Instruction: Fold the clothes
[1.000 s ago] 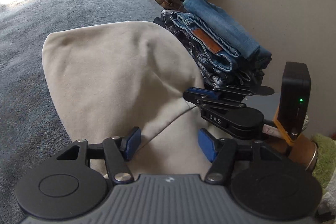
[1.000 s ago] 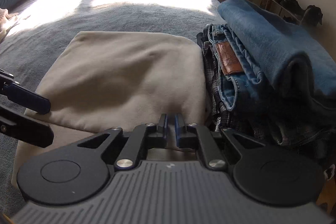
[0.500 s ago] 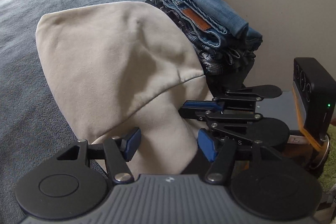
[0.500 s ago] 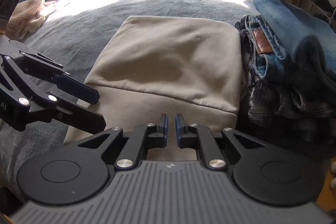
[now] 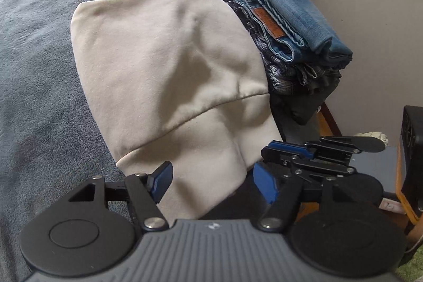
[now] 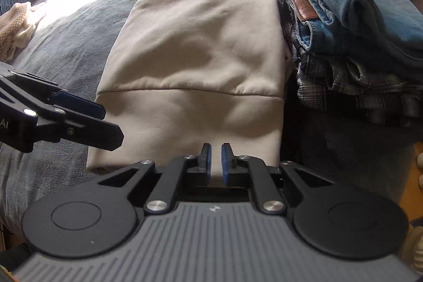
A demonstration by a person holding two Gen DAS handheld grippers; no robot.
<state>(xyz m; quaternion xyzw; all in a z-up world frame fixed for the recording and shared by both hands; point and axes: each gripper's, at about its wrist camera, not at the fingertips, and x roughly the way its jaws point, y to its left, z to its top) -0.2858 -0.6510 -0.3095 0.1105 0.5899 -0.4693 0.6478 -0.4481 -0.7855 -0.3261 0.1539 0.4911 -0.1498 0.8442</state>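
On the left of the bed point(image 6: 66, 49) lies a loose pale garment point(image 6: 15, 28), well apart. The left gripper point(image 5: 211, 183) hangs over the near edge of the folded beige garment point(image 6: 195, 65), its jaws opening with nothing pinched between them. The right gripper point(image 6: 214, 163) has its jaws nearly clenched, empty. The fold looks done; the next move is probably to lift clear without dragging the cloth. Just right, a stack of folded jeans point(image 6: 357, 17) touches it. No containers show.
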